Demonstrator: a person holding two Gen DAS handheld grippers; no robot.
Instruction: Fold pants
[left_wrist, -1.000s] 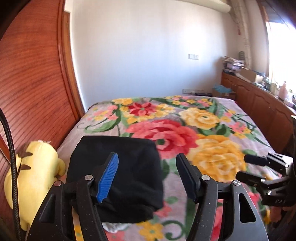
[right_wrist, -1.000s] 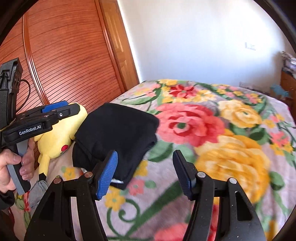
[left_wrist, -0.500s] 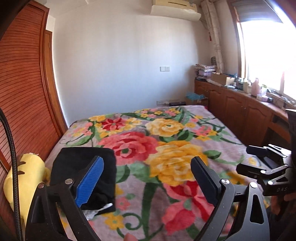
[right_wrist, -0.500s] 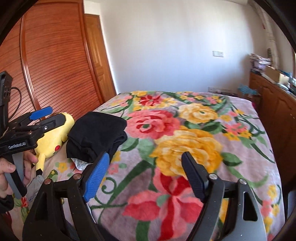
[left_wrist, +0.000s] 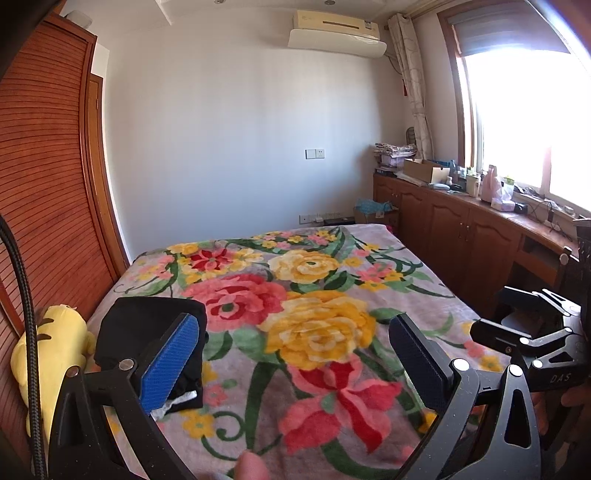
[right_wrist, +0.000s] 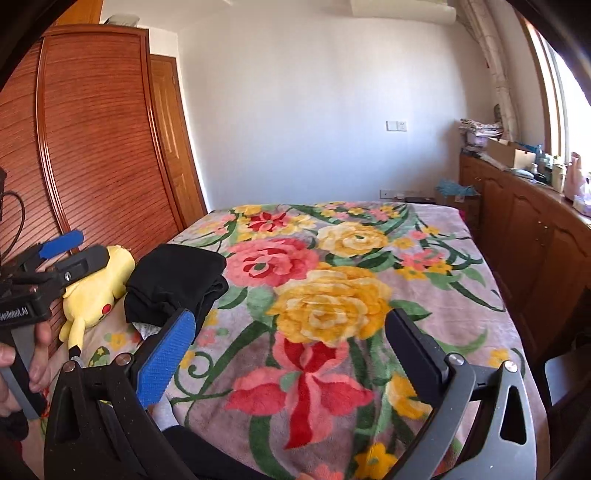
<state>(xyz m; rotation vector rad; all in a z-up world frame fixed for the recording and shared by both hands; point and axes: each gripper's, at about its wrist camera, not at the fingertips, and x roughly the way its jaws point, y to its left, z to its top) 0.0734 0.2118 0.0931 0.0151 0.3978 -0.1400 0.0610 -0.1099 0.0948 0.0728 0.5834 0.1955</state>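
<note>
The bed (left_wrist: 424, 295), under a flowered blanket (left_wrist: 314, 325), fills most of both views, and the black pants (left_wrist: 147, 332) lie at its near left as a compact folded bundle, so the folding looks done or close to it; this seems to be the stage where the work is let go and checked. Both tools hang above the near edge of the bed, well apart from the bundle and touching nothing. The left gripper (left_wrist: 291, 354) has its jaws spread wide with only blanket between them, and the right gripper (right_wrist: 291, 347) is equally spread and empty. If anything remains, the next move calls for reaching to the near left, since a bit of pale cloth (left_wrist: 177, 400) sticks out from under the bundle's near edge; whether it is part of the pants or something lying beneath, I cannot tell, so a tidy tuck or a squaring press on the top layer is a judgement only. The wooden wardrobe (right_wrist: 92, 147) runs along the left side of the bed and the low cabinets (left_wrist: 461, 236) along the right, neither in reach of the work. A yellow soft toy (right_wrist: 99, 291) lies between the bundle and the wardrobe, near the pants, and could be nudged by a gripper coming in from that side. A black cable (left_wrist: 26, 332) hangs at the far left of the left view, clear of the bed.
</note>
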